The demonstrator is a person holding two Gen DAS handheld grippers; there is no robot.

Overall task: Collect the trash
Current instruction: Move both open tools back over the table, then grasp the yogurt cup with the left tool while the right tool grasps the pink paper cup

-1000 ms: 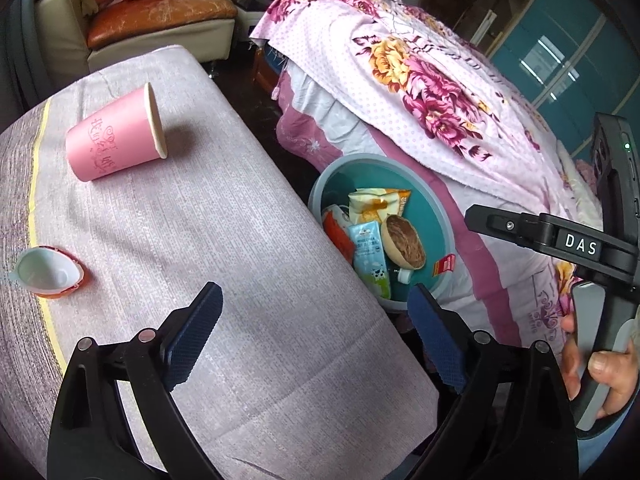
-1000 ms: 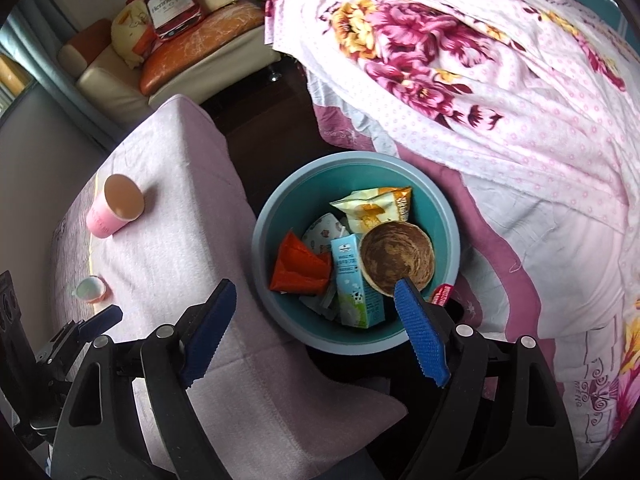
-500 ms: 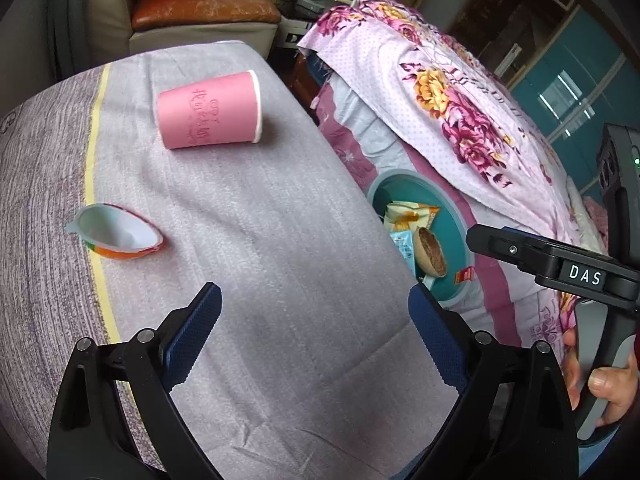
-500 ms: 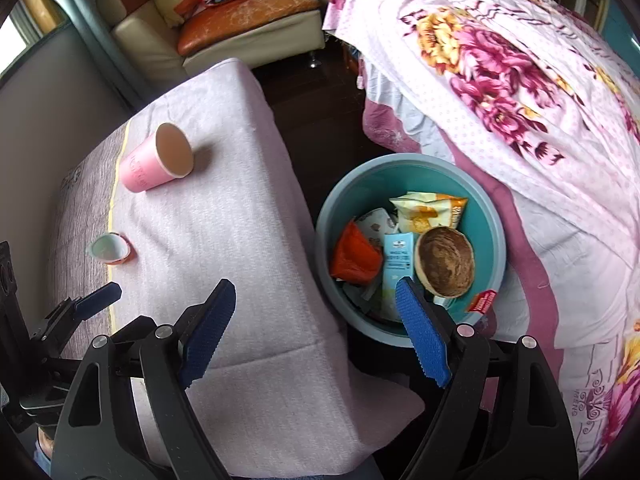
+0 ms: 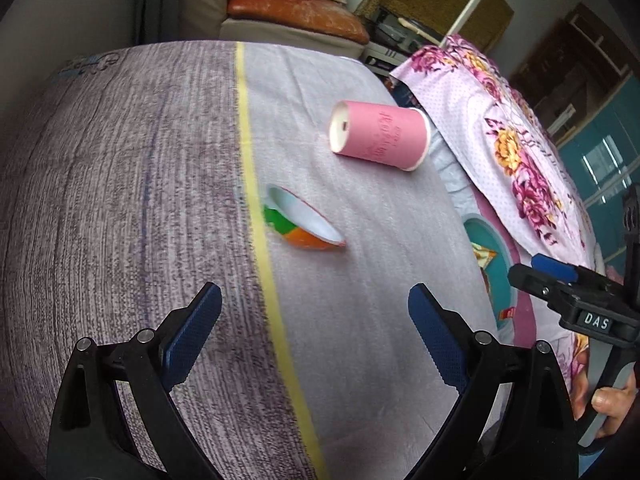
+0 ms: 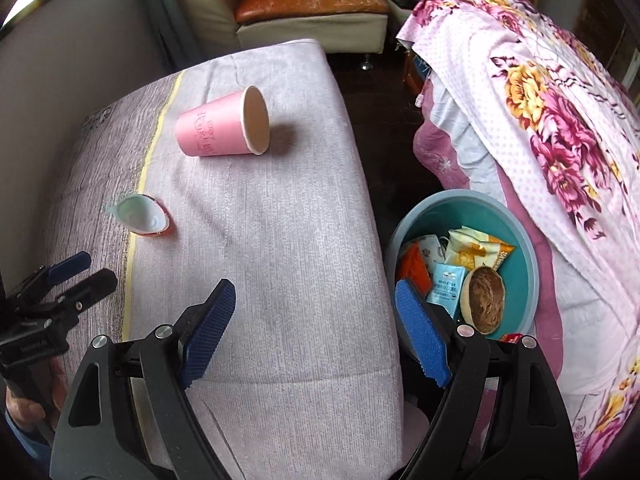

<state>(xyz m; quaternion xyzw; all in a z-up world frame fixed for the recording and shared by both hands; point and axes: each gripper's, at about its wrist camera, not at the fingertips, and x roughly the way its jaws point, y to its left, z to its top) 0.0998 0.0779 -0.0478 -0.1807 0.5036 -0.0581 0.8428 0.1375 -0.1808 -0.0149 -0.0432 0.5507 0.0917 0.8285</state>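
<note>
Left wrist view: the left gripper [image 5: 314, 314] is hovering with fingers apart and empty; the small plastic cup [image 5: 303, 222] is lying just ahead between them, the pink paper cup [image 5: 378, 140] farther ahead. Best to straddle the small cup's rim squarely before closing.

Right wrist view: the right gripper [image 6: 316, 326] is holding its fingers apart, empty, with the teal bin [image 6: 524, 240] beside its right finger.

A home: floral bedspread [image 6: 560, 128], cushioned sofa [image 6: 312, 4], cloth-covered table [image 6: 280, 240].

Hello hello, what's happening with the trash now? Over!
Both tools open, empty: left tool, right tool. Pink cup on its side, small tub on table. Bin part full. Nothing blocking.
</note>
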